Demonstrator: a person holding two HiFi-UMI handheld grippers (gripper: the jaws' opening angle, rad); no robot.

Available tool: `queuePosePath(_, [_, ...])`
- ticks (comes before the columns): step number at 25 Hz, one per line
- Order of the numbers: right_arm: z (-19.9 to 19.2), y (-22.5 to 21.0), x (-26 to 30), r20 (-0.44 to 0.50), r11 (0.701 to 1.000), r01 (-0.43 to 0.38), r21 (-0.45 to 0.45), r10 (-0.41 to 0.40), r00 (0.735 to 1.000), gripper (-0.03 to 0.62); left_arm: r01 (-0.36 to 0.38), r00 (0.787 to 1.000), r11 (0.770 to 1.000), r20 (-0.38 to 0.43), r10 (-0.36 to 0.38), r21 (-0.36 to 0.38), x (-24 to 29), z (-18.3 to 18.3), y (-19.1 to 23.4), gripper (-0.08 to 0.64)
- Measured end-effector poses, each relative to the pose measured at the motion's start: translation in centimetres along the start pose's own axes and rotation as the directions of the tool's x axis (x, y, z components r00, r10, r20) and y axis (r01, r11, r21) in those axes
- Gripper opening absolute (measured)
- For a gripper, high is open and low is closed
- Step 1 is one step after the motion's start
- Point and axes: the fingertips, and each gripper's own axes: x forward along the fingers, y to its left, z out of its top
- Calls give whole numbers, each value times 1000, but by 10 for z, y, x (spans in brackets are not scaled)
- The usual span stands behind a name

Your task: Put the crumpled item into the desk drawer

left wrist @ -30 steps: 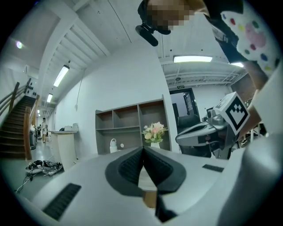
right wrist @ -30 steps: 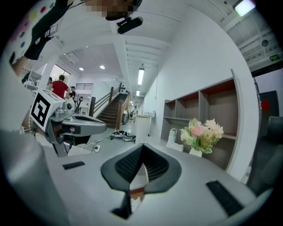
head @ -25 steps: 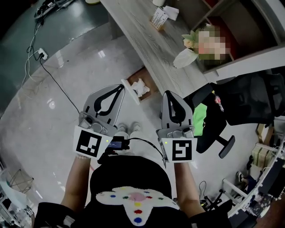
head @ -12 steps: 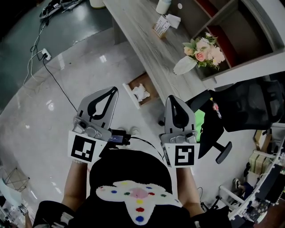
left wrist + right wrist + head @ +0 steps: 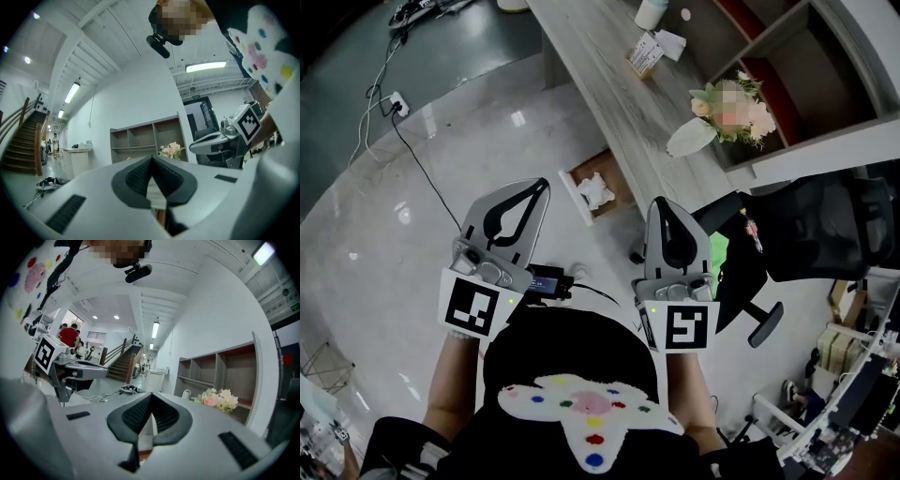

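A white crumpled item (image 5: 598,190) lies inside the open wooden drawer (image 5: 613,172) under the long grey desk (image 5: 628,103), seen in the head view. My left gripper (image 5: 542,185) is held level short of the drawer, jaws shut and empty. My right gripper (image 5: 660,202) is beside it, level, jaws shut with nothing between them. In the left gripper view the left gripper (image 5: 152,159) has its tips meeting at a point. The right gripper (image 5: 151,397) looks the same in its own view.
A bunch of flowers (image 5: 717,111) and small boxes (image 5: 645,54) sit on the desk. A black office chair (image 5: 787,234) stands at the right with a green item. Cables and a socket (image 5: 394,98) lie on the glossy floor at the left. Shelving (image 5: 211,371) stands behind the desk.
The view has shifted a little, so the drawer and desk sit slightly further from the grippers. Both grippers stay shut, and the crumpled item rests in the drawer throughout.
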Motion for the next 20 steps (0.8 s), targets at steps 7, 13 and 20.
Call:
queuePosePath(7, [2,4,2,7,1000,-17,17,17,1000,3,4,1000,1000,-1,-4,-16,2,-2,-6,12])
queuePosePath(13, [1,3,2,7,1000,-17,11,17,1000,3,5,1000,1000,-5,-5,-24,3,-4,-9,12])
queuePosePath(20, [1,3,4,12,1000,-23,2,23,1000,3,5,1000,1000,-7,-5,-31,3,-7,-10,12])
